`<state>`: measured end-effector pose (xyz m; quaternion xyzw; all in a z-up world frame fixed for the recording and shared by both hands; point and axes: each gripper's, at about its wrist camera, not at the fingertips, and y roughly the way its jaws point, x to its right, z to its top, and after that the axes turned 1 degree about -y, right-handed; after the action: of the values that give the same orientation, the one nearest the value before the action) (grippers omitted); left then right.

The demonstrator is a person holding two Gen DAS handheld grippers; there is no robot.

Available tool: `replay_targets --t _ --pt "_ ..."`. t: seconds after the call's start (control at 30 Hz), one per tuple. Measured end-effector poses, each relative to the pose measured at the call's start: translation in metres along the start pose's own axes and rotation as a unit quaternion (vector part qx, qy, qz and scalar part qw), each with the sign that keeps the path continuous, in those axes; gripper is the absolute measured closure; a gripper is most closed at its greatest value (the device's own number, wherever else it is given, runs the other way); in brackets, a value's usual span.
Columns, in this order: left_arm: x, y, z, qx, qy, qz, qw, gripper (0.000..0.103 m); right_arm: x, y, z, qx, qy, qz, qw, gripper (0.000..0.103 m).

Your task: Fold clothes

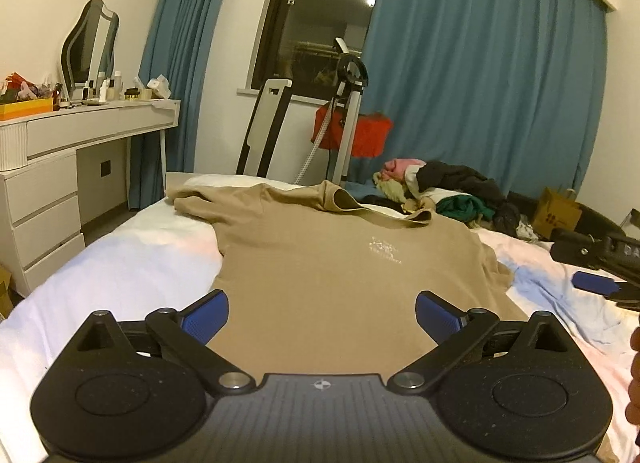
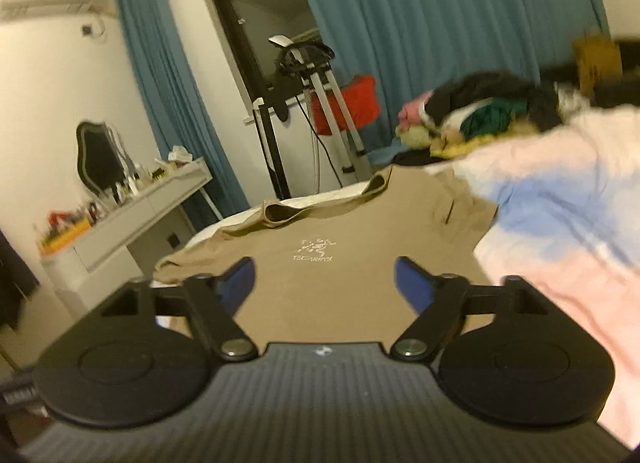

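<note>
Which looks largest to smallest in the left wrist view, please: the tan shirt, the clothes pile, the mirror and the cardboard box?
1. tan shirt, though nearest
2. clothes pile
3. mirror
4. cardboard box

A white dressing table (image 1: 100, 123) with a wavy-edged mirror (image 1: 90, 47) and small bottles (image 1: 106, 89) stands left of the bed (image 1: 120, 259). Blue curtains (image 1: 480, 75) flank a dark window (image 1: 320, 23); a red bag (image 1: 368, 135) hangs below it.

One tan T-shirt (image 1: 320, 263), one clothes heap (image 1: 452, 195), two grippers, one mirror (image 1: 90, 47), two blue curtains (image 1: 488, 75).
</note>
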<state>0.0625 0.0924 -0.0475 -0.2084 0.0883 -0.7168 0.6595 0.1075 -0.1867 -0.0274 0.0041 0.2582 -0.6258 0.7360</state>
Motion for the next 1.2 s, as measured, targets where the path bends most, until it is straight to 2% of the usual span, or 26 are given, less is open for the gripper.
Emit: replay_targets --t 0.1,0.23,0.3,0.33,0.47,0.57,0.63,0.73,0.8,0.87,1.0,1.1,1.13,1.2 --pt "0.002 0.005 -0.004 -0.009 -0.001 -0.002 1.0 0.002 0.017 0.013 0.005 0.0 0.043 0.001 0.999 0.03" --pt "0.009 0.014 -0.011 -0.019 0.0 -0.011 0.9998 0.002 0.058 0.039 0.017 0.01 0.122 -0.006 0.992 0.03" --pt "0.009 0.018 -0.014 -0.02 -0.015 -0.04 0.9989 0.002 0.088 0.051 0.021 0.023 0.165 -0.007 0.986 0.03" --pt "0.009 0.019 -0.015 -0.02 -0.025 -0.058 0.9978 0.002 0.105 0.057 0.019 0.031 0.187 -0.006 0.982 0.036" --pt "0.015 0.033 -0.021 -0.028 -0.039 -0.095 0.9943 0.002 0.173 0.09 -0.001 0.026 0.318 -0.002 0.948 0.047" --pt "0.022 0.048 -0.029 -0.043 -0.032 -0.102 0.9933 0.002 0.211 0.106 -0.013 0.047 0.376 -0.017 0.925 0.048" --pt "0.026 0.06 -0.036 -0.058 -0.028 -0.108 0.9921 0.002 0.23 0.12 -0.019 0.053 0.411 -0.013 0.91 0.048" --pt "0.031 0.079 -0.044 -0.081 -0.024 -0.115 0.9897 0.002 0.248 0.149 -0.023 0.044 0.448 0.03 0.892 0.048" --pt "0.033 0.091 -0.048 -0.092 -0.022 -0.118 0.9885 0.002 0.247 0.161 -0.022 0.056 0.442 0.047 0.894 0.049" --pt "0.033 0.104 -0.052 -0.108 -0.025 -0.12 0.9866 0.002 0.243 0.177 -0.02 0.048 0.438 0.057 0.896 0.051" --pt "0.026 0.13 -0.06 -0.145 -0.046 -0.119 0.9812 0.002 0.232 0.204 -0.009 0.017 0.409 -0.019 0.912 0.051" --pt "0.019 0.137 -0.063 -0.145 -0.062 -0.12 0.9802 0.002 0.222 0.214 -0.001 0.026 0.377 -0.045 0.925 0.05" --pt "0.018 0.138 -0.062 -0.144 -0.066 -0.12 0.98 0.002 0.22 0.215 -0.002 0.033 0.372 -0.055 0.926 0.05" --pt "0.016 0.14 -0.061 -0.142 -0.073 -0.121 0.9797 0.002 0.222 0.213 -0.008 0.064 0.388 -0.06 0.917 0.051"
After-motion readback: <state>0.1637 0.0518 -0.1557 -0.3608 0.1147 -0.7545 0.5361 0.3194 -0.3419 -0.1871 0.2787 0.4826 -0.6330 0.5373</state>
